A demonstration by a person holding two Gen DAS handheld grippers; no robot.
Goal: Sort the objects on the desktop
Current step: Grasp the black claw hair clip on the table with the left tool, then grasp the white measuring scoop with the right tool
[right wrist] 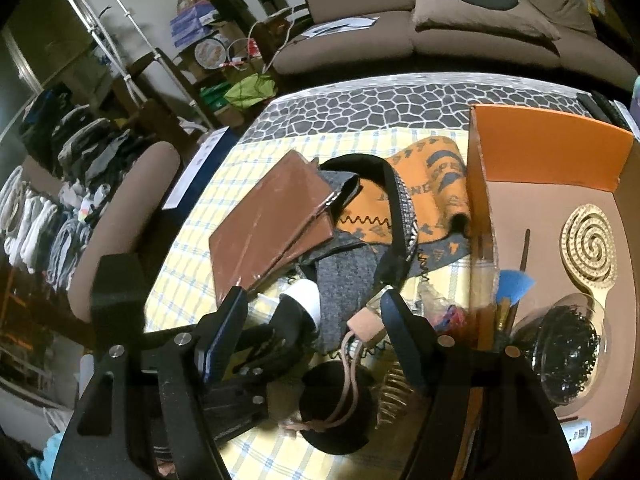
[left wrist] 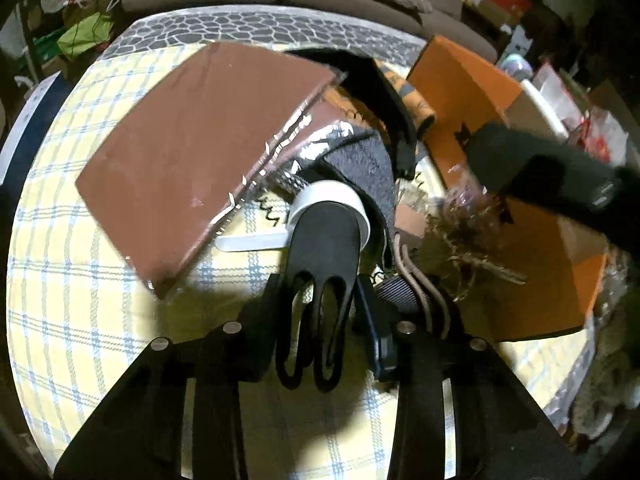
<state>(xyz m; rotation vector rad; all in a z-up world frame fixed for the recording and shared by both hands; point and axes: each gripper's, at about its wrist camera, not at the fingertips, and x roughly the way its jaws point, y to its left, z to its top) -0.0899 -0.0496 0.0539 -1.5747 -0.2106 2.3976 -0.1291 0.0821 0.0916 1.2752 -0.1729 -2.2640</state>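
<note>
The left tongs are closed most of the way on a black forked piece, gripping its narrow pronged end. Its broad end reaches under a white roll, on the side of the pile away from the orange box. The right tongs stand wide open and hold nothing. They hover nearer the box, over a cork cube on a cord.

The main risk is the grip. The pads catch only the prongs, so I judge the heavier end could swing the piece and let it slip out on lifting. The roll touches the broad end and may be dragged off or sent rolling across the tabletop.

The pile is another hazard. A grey cloth and a brown folder overlap just beyond the roll, farther from the box's open side. A snag there could tug the cloth and tip the folder, which already sits tilted.

The two tongs also work close together. If the right one drops for the cube while the left lifts, they could collide, or the cord could loop round a prong. Whether the piece is joined to the roll I cannot tell.
</note>
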